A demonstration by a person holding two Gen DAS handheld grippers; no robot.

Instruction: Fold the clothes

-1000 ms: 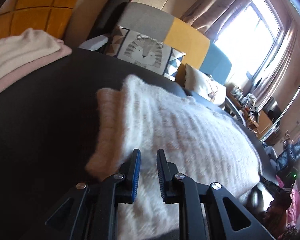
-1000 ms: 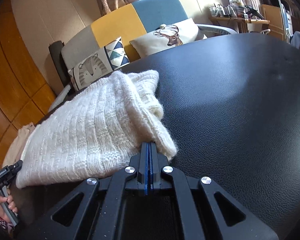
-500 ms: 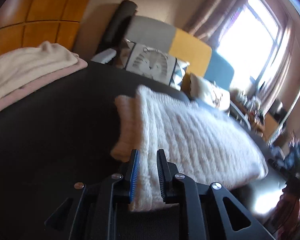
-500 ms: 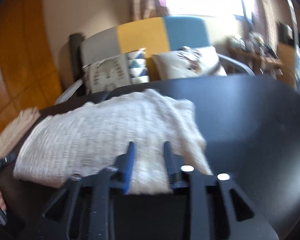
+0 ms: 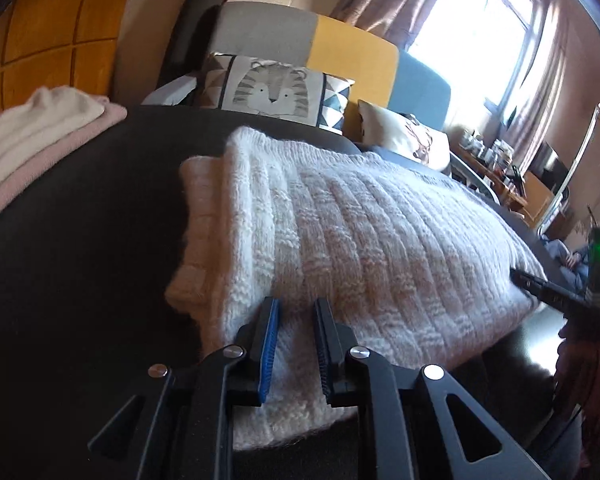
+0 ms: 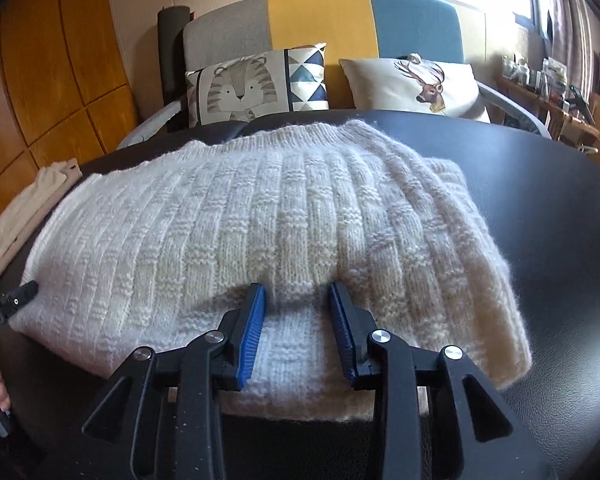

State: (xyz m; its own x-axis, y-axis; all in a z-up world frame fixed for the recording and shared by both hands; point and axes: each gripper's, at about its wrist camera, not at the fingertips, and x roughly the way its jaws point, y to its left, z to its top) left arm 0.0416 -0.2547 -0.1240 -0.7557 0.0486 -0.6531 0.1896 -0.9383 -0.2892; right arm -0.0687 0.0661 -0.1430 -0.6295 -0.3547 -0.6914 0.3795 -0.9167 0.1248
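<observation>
Cream knitted sweater lies folded beneath both parted tongs, left and right, a folded pile nearby.

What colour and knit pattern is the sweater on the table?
Cream-white sweater, chunky ribbed knit with textured bands; clearest in the right wrist view.

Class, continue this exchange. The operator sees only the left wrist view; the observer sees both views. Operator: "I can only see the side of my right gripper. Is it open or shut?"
Observer: Open. The right gripper has its jaws apart over the near edge of the sweater, clamping nothing.
Operator: Does the sweater's right end hang off the table?
Observer: No. It lies flat, with bare black table beyond it.
Operator: Is any layer sticking out on that side?
Observer: Yes. A lower folded layer peeks out at the far right corner.
</observation>
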